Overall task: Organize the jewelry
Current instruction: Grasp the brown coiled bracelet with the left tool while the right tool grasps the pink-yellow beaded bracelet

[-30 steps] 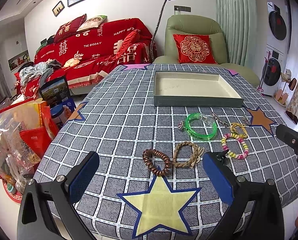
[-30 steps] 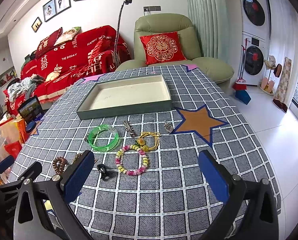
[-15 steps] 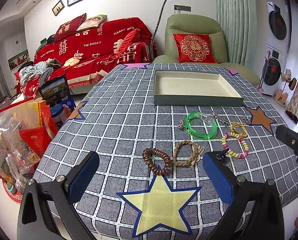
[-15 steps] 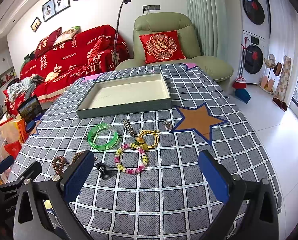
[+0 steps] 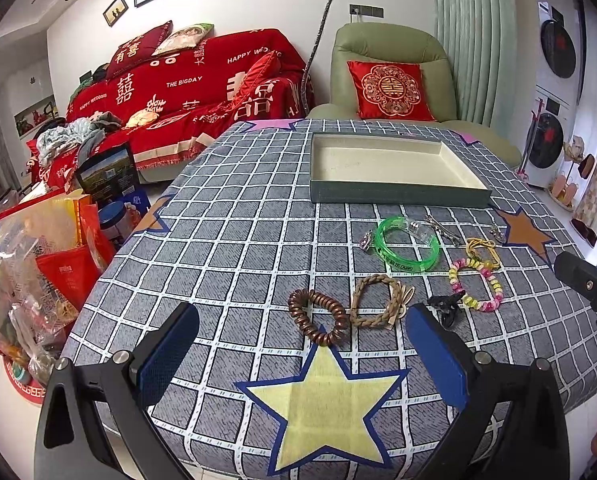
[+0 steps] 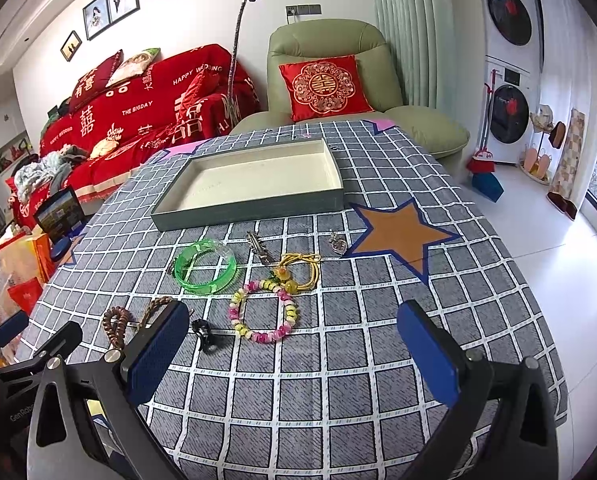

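Observation:
An empty grey-green tray (image 5: 398,194) (image 6: 254,208) stands at the far side of the checked tablecloth. Nearer lie a green bangle (image 5: 408,244) (image 6: 205,266), a pink-and-yellow bead bracelet (image 5: 476,284) (image 6: 263,311), a yellow cord bracelet (image 5: 483,249) (image 6: 300,271), a braided tan bracelet (image 5: 374,300), a brown spiral hair tie (image 5: 317,317) (image 6: 113,324), a black claw clip (image 5: 446,307) (image 6: 205,334), a silver clip (image 6: 258,245) and a small pendant (image 6: 337,243). My left gripper (image 5: 302,358) is open just short of the spiral tie. My right gripper (image 6: 292,354) is open, near the bead bracelet.
Bags and boxes (image 5: 38,264) crowd the floor left of the table. A red-covered sofa (image 5: 186,92) and a green armchair (image 5: 394,76) stand beyond the far edge. Stacked washing machines (image 6: 508,64) are at the right. The table edge falls away on the right.
The right gripper has crept slightly forward toward the bead bracelet. The left gripper has barely moved. Nothing on the table has shifted.

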